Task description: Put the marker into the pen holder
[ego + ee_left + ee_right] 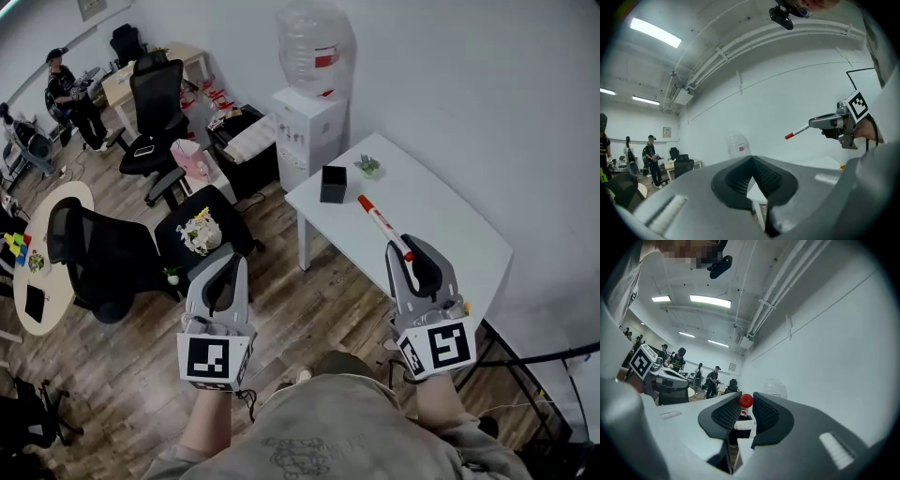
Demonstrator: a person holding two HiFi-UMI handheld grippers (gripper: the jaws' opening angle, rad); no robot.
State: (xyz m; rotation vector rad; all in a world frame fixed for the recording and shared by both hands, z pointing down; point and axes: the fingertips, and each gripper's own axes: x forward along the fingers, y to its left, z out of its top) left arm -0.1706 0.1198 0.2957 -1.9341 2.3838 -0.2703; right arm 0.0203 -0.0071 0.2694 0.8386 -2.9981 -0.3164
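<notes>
White table (450,220) stands by the wall. The left gripper (230,267) hangs over the wooden floor, jaws pressed together on nothing. The right gripper (411,248) is above the table, whose far corner bears a black pen holder (333,184) — the marker (380,222), red cap forward, is clamped in the right jaws, apart from it.

A white rectangular table (450,234) on white legs is standing on the brown wood-plank floor (309,309), carrying a black square open-topped pen holder (333,184) near its far left corner and a small green plant (367,166) sitting just beside that holder.
</notes>
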